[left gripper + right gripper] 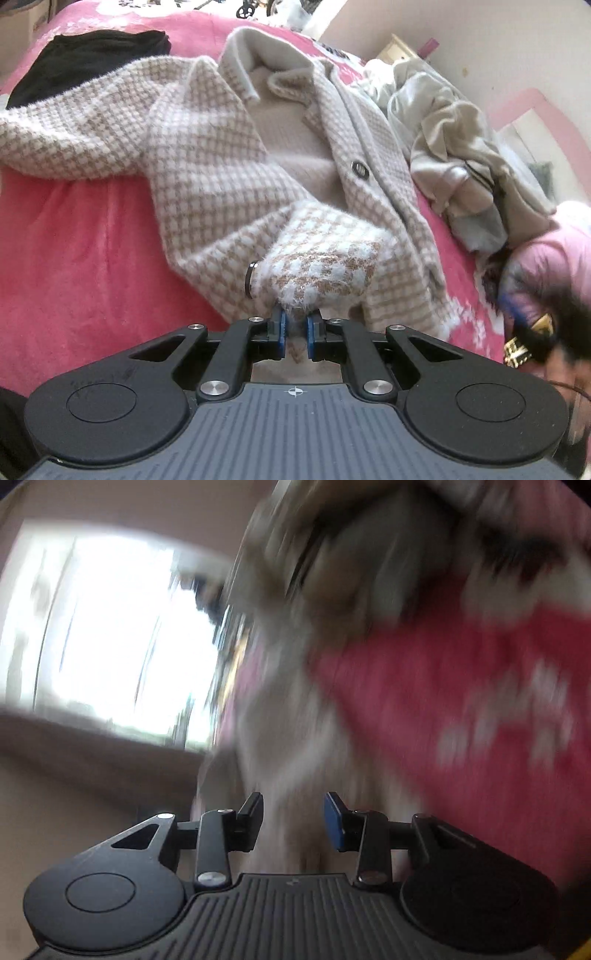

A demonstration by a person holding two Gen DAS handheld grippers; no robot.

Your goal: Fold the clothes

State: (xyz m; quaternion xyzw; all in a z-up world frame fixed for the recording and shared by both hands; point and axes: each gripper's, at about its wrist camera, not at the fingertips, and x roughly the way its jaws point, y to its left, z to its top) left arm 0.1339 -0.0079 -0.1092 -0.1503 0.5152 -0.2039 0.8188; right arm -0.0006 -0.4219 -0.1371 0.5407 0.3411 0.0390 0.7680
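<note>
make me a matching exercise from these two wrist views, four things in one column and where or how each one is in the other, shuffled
Things:
1. checked jacket
2. black garment
3. left gripper
4. right gripper

States:
A. jaws apart, nothing pinched between them
B. spread open on the pink blanket, collar at the far end
C. folded at the far left of the bed
D. shut on a fuzzy edge of the jacket

Pairs: 1-B, 2-C, 3-D, 4-A
</note>
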